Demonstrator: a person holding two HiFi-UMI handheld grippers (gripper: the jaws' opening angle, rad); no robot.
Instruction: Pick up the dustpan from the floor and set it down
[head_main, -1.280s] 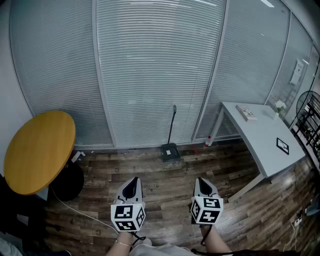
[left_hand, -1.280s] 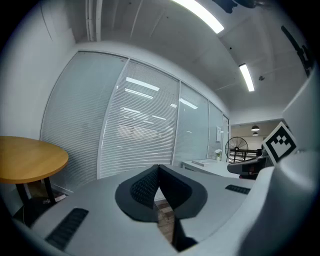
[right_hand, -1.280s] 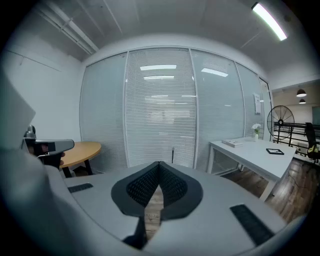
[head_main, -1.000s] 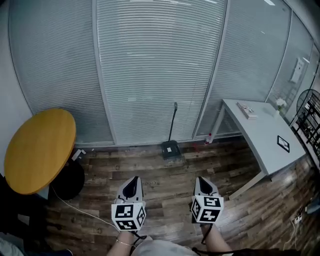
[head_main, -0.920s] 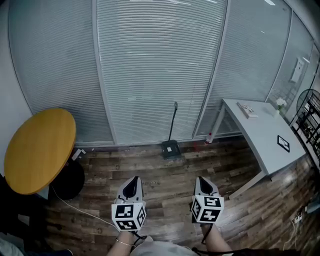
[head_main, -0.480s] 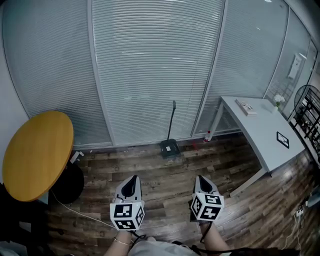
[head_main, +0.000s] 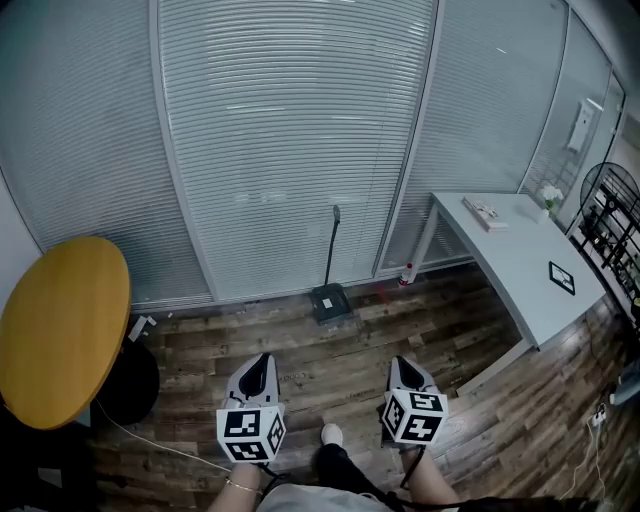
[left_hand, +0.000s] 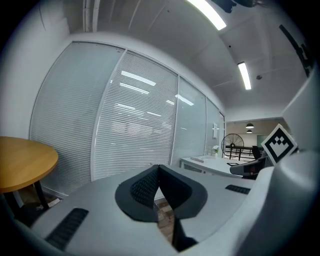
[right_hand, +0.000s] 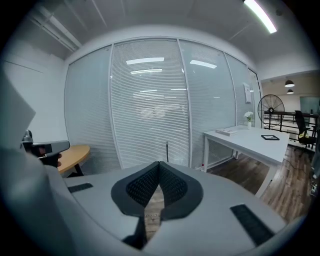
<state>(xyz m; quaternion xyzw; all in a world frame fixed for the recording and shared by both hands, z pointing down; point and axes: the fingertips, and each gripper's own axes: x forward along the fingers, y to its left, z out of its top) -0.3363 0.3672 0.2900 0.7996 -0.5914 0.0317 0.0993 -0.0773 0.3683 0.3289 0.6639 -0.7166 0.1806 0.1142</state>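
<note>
A dark dustpan (head_main: 329, 300) stands on the wood floor against the blinds-covered glass wall, its long handle (head_main: 331, 245) upright. In the right gripper view the handle's top (right_hand: 167, 146) shows just above the jaws. My left gripper (head_main: 258, 368) and right gripper (head_main: 404, 367) hang low in the head view, well short of the dustpan, side by side. Both are shut with the pads touching at the tips and nothing between them. In their own views the left gripper (left_hand: 159, 167) and right gripper (right_hand: 159, 164) point toward the glass wall.
A round yellow table (head_main: 62, 325) stands at the left, with a cable (head_main: 150, 440) on the floor beside it. A white desk (head_main: 520, 260) stands at the right, a fan (head_main: 603, 205) beyond it. My shoe (head_main: 331, 435) shows between the grippers.
The view has advanced toward the glass wall and swung: the yellow table and the dustpan have slid left in the frame. A shoe has come into view between the grippers. Both grippers stay shut.
</note>
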